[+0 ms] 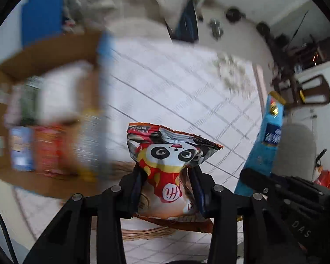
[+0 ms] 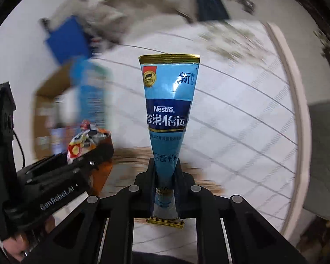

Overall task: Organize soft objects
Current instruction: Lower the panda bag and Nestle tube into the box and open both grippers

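My left gripper is shut on a panda snack bag, red and white with a crimped top, held upright above the table. My right gripper is shut on a tall blue Nestle pouch with gold seams. The pouch also shows at the right of the left wrist view, and the panda bag at the left of the right wrist view. A cardboard box with several packets standing in it lies blurred at the left.
A white checked tablecloth covers the table. A woven mat lies under the grippers. A blue panel stands behind the box. A grey cushion and dark furniture are at the right.
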`<state>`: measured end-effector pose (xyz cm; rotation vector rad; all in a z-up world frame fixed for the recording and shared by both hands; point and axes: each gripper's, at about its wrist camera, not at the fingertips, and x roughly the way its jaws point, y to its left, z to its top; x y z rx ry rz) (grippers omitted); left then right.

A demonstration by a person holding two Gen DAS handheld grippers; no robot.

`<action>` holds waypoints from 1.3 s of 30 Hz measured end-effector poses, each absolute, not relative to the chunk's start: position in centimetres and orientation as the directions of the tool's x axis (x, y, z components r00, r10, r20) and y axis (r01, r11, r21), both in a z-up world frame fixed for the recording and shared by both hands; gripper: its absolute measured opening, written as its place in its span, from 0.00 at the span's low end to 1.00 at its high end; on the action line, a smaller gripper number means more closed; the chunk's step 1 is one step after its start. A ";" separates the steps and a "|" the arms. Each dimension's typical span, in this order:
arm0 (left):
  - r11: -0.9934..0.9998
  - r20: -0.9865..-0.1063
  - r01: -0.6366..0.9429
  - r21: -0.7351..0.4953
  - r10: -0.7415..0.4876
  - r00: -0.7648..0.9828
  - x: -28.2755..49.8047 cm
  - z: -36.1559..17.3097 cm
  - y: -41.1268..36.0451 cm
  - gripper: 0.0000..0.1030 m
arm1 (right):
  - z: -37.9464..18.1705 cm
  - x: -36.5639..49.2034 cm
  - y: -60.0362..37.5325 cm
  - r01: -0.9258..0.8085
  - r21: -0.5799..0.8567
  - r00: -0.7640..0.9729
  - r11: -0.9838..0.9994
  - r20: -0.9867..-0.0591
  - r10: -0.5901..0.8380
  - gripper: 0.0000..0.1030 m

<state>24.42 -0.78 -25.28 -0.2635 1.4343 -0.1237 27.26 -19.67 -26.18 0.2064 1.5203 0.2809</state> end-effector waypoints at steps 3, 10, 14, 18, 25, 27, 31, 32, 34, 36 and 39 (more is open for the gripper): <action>0.975 -0.967 -0.090 -0.205 -0.187 0.171 24.8 -22.1 5.1 0.37 | -23.2 26.7 -13.5 -0.119 0.368 0.047 0.922 -0.925 0.376 0.14; 0.986 -0.994 -0.167 0.005 0.023 0.104 26.6 -23.6 19.2 0.37 | -23.5 27.7 -0.3 -0.204 0.347 0.038 0.915 -0.932 0.361 0.14; 0.981 -0.998 -0.183 0.068 0.065 -0.021 28.1 -28.9 23.8 0.37 | -26.4 29.3 4.0 -0.180 0.285 0.005 0.942 -0.957 0.290 0.14; 0.980 -0.993 -0.182 0.078 0.060 -0.105 28.4 -31.9 27.1 0.37 | -30.2 30.8 5.7 -0.149 0.252 -0.029 0.956 -0.968 0.251 0.14; 0.983 -0.967 -0.181 0.018 -0.028 -0.251 27.6 -35.4 28.6 0.42 | -34.4 32.5 7.4 -0.087 0.210 -0.085 0.974 -0.976 0.202 0.17; 0.982 -0.967 -0.191 -0.004 -0.052 -0.248 27.6 -35.8 28.8 0.60 | -35.8 32.6 7.7 -0.074 0.207 -0.150 0.976 -0.969 0.194 0.54; 0.981 -0.973 -0.190 -0.026 -0.068 -0.219 27.7 -35.2 28.4 0.62 | -35.8 32.3 8.0 -0.088 0.200 -0.140 0.976 -0.972 0.187 0.88; 0.982 -0.975 -0.185 -0.031 -0.070 -0.210 27.8 -34.9 28.2 0.63 | -35.7 32.2 8.0 -0.083 0.214 -0.146 0.973 -0.969 0.201 0.88; 0.984 -0.979 -0.179 -0.025 -0.060 -0.194 28.1 -34.4 28.2 0.63 | -35.4 32.2 8.1 -0.085 0.206 -0.142 0.975 -0.971 0.192 0.88; 0.983 -0.983 -0.183 -0.029 -0.061 -0.173 28.0 -33.7 28.0 0.69 | -35.0 32.0 8.2 -0.096 0.196 -0.130 0.976 -0.975 0.182 0.90; 0.982 -0.988 -0.185 -0.029 -0.056 -0.142 27.8 -32.7 27.7 0.90 | -34.2 31.7 8.3 -0.102 0.202 -0.122 0.974 -0.974 0.189 1.00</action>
